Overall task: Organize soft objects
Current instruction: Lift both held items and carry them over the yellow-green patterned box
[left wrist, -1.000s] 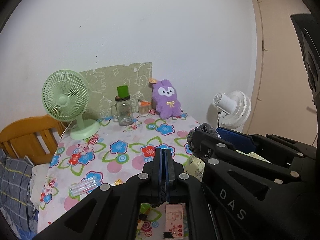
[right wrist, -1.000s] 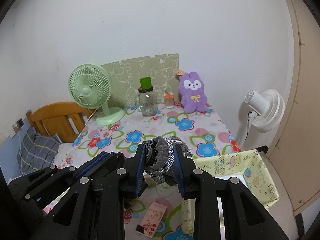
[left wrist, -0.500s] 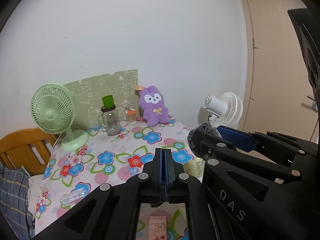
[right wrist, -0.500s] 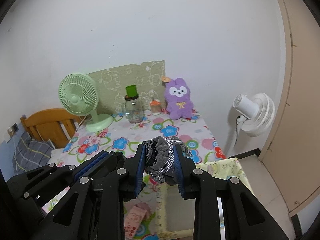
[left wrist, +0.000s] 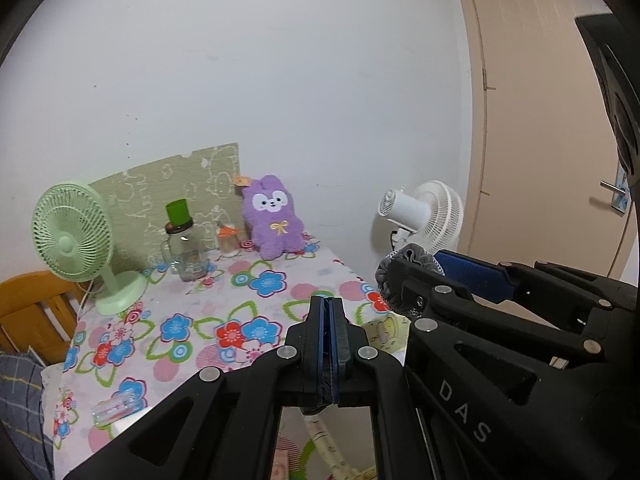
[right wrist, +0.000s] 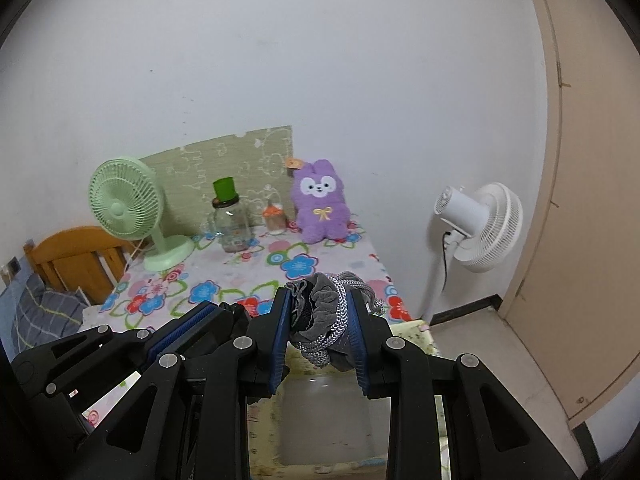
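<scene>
The right gripper (right wrist: pixel 320 324) is clamped on a bunched grey scrunchie (right wrist: pixel 324 312) — the soft fabric and its silvery braided trim are squeezed between the two blue pads and bulge out above and below them. It hangs over a yellow-green patterned fabric box (right wrist: pixel 420 332), open at the top, which stands just beside the near right edge of the table (right wrist: pixel 348 256). The left gripper (left wrist: pixel 329 320), just to the left of the right one, has its jaws pressed fully together with nothing between them. On the flowered tablecloth, at the far edge against the wall, sits a purple plush bunny (right wrist: pixel 320 204) — upright, beside a small orange-topped bottle (right wrist: pixel 274 216) and a glass jar with a green cap (right wrist: pixel 230 216). A green desk fan (right wrist: pixel 128 212) stands at the far left, and a white floor fan (right wrist: pixel 480 224) stands on the floor to the right of the table.
</scene>
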